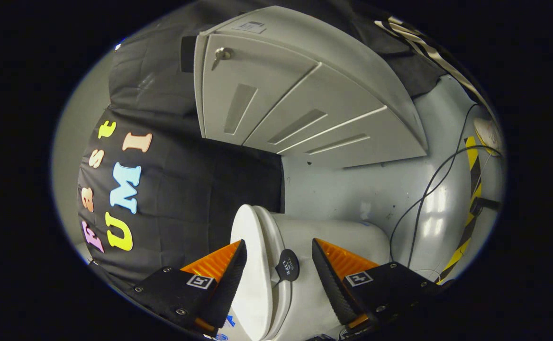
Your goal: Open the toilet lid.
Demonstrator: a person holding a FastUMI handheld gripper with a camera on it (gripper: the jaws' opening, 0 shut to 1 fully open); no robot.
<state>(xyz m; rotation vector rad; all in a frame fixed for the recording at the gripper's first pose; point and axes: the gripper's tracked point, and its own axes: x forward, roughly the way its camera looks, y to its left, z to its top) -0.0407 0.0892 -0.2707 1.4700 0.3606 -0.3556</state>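
While the tool (278,265) gapes around the toilet lid (252,265), cables (423,199) trail nearby.

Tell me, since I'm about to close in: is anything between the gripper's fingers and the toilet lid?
Nothing visible. The gripper is open, with the toilet lid edge and its small black tab already between the fingers.
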